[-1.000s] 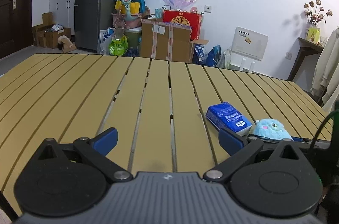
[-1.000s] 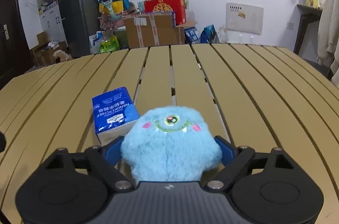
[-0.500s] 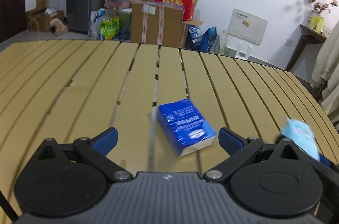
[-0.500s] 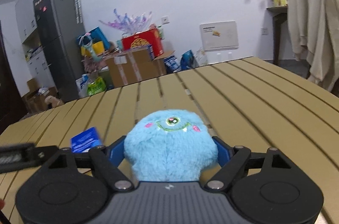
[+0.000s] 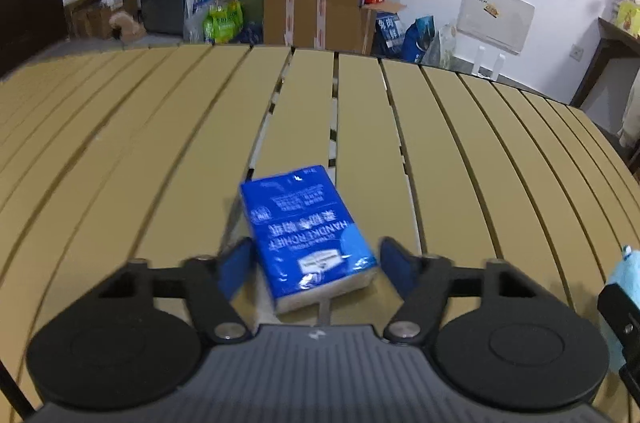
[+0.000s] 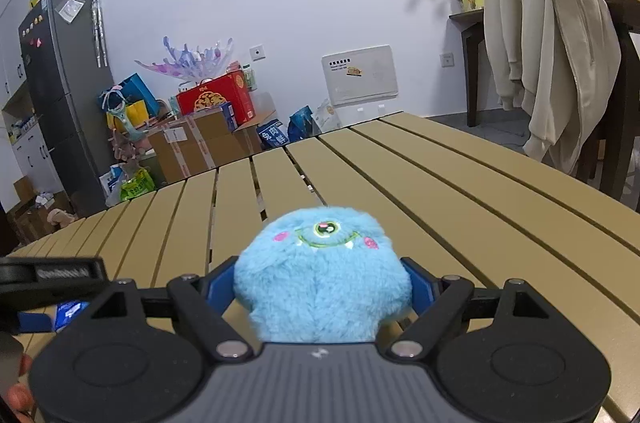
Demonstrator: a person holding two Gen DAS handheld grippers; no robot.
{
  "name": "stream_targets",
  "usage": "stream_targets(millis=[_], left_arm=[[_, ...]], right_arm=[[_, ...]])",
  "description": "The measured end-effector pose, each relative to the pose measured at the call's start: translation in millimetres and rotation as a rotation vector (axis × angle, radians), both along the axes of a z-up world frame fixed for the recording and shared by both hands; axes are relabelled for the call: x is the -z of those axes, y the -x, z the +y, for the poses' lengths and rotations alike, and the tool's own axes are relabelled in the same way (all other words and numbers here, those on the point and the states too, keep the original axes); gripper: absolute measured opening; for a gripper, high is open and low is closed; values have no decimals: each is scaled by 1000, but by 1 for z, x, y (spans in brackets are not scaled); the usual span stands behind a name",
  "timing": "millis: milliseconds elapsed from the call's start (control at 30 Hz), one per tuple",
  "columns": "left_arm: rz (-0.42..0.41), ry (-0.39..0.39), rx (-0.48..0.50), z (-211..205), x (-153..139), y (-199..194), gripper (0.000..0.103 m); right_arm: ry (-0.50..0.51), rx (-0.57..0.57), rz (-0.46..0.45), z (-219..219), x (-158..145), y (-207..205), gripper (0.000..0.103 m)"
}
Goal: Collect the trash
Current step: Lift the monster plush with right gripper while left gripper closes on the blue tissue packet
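Left gripper (image 5: 314,265): its jaws are closing around the tissue pack (image 5: 306,235), which a second ago lay well off to the right; the pads sit just beside the pack's near end and do not look pressed on it yet.
Right gripper (image 6: 322,289): clamped on the blue plush toy (image 6: 322,273) as before, now swung towards the table's right side.
Tissue pack: lying flat and slightly askew on the slatted table (image 5: 140,151), near end between the left pads.
Meaning: likely the pack is the trash being collected; the grasp is under way, not finished.
Far: boxes (image 5: 316,11) and a fridge (image 6: 60,95) by the wall; no bin in view.
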State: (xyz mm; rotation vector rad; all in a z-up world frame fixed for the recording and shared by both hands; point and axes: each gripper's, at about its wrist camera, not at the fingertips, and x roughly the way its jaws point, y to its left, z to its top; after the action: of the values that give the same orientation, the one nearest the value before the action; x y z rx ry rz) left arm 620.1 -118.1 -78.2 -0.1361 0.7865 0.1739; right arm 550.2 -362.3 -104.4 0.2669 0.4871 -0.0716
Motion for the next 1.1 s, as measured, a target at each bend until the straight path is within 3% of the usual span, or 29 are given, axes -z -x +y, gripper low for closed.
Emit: stream_targets(millis=[100,567,1100], left_arm=[[-13,26,23,3,-2,5,59],[-72,-40,70,26,-30,58,58],[-130,-50,77,80,-77,176,58]], right_arm=[[6,-11,-5,1,0,1,83],[20,-148,-2,40,-13,18,83],[103,-260,-69,79,-76,109,83]])
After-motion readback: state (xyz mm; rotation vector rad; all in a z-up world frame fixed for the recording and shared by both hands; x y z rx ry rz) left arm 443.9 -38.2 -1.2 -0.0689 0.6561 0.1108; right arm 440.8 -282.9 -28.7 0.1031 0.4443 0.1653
